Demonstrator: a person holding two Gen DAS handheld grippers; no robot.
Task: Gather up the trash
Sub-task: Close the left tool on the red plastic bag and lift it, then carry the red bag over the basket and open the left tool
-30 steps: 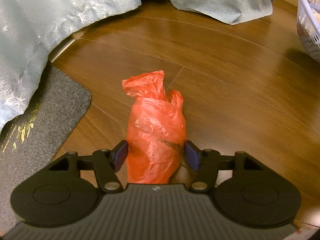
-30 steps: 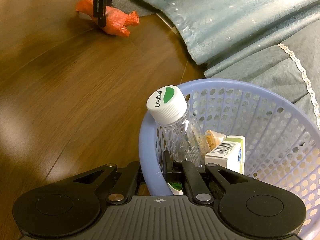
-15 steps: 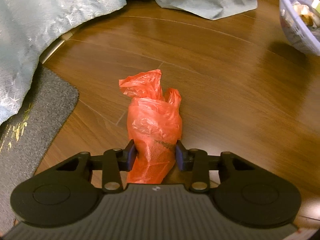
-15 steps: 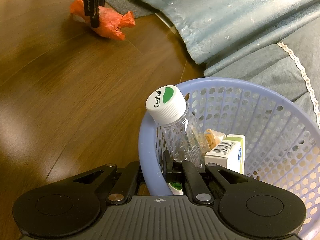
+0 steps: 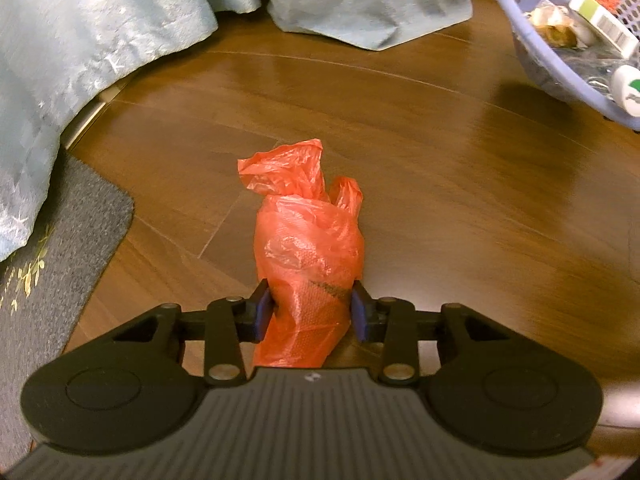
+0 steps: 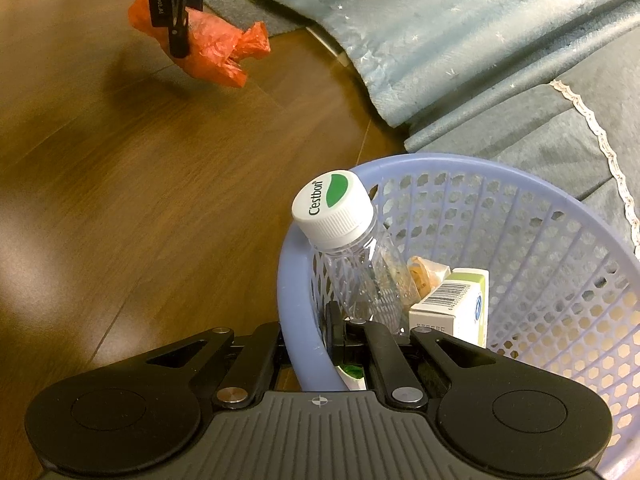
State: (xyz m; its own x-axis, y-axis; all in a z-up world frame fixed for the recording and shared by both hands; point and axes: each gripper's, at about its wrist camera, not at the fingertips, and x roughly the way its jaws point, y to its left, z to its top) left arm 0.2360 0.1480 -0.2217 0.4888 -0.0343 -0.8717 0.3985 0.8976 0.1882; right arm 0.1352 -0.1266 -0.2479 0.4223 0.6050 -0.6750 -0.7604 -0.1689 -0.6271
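A crumpled orange plastic bag (image 5: 308,248) hangs between the blue pads of my left gripper (image 5: 312,312), which is shut on its lower part. In the right wrist view the same bag (image 6: 216,48) hangs clear of the wooden floor, with its shadow beneath, under the left gripper (image 6: 176,12). My right gripper (image 6: 308,332) is shut on the near rim of a lilac plastic basket (image 6: 296,280). In the basket are a clear bottle (image 6: 352,264) with a white cap, a small carton (image 6: 452,308) and scraps. The basket (image 5: 560,80) shows at the left wrist view's upper right.
A pale blue bedcover (image 5: 80,40) drapes to the floor at the left and back. A grey mat (image 5: 52,248) lies under its edge. In the right wrist view the bedcover (image 6: 440,40) lies behind the basket. Bare wooden floor (image 5: 440,160) stretches between the bag and the basket.
The left gripper's pads closed onto the orange bag, then lifted it off the floor and carried it nearer the basket. The right gripper and basket have not moved.
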